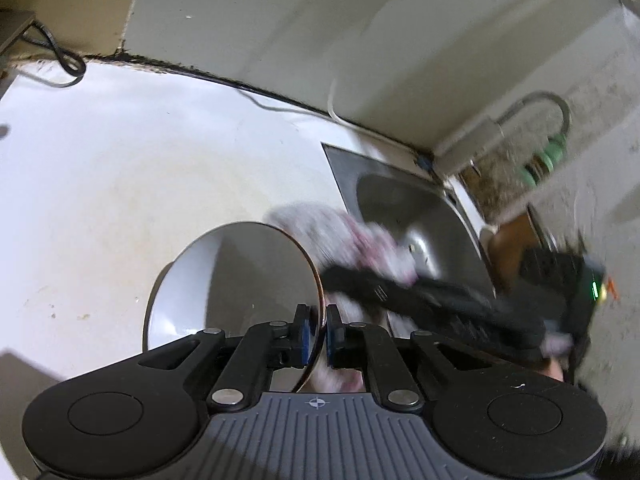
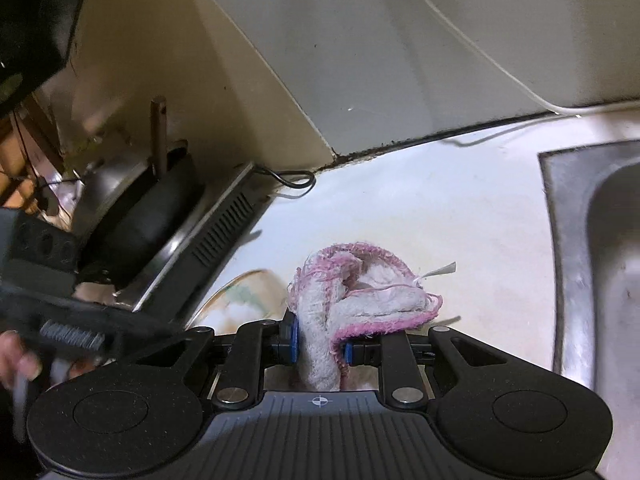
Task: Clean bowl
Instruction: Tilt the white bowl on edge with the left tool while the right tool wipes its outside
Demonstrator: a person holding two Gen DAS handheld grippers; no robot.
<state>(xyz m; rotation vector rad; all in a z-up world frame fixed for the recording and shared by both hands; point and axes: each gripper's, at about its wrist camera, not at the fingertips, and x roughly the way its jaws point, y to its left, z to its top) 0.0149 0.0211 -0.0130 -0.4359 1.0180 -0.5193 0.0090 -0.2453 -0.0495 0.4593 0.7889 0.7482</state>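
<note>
My left gripper (image 1: 318, 332) is shut on the rim of a bowl (image 1: 236, 280) and holds it tipped on its side above the white counter, with the pale inside facing left. My right gripper (image 2: 320, 350) is shut on a folded white cloth with pink edging (image 2: 360, 292). In the left wrist view the cloth (image 1: 352, 236) is blurred just behind the bowl's outer side, with the right gripper's black fingers (image 1: 360, 280) reaching in from the right. In the right wrist view a slice of the bowl's patterned rim (image 2: 248, 292) shows left of the cloth.
A steel sink (image 1: 420, 216) is set into the counter (image 1: 140, 160) at the right, with a tap (image 1: 536, 112) behind it. A cooker with a black pan (image 2: 160, 216) and a looped cable (image 2: 292, 182) stand against the wall. A person's hand (image 2: 16, 356) shows at the left edge.
</note>
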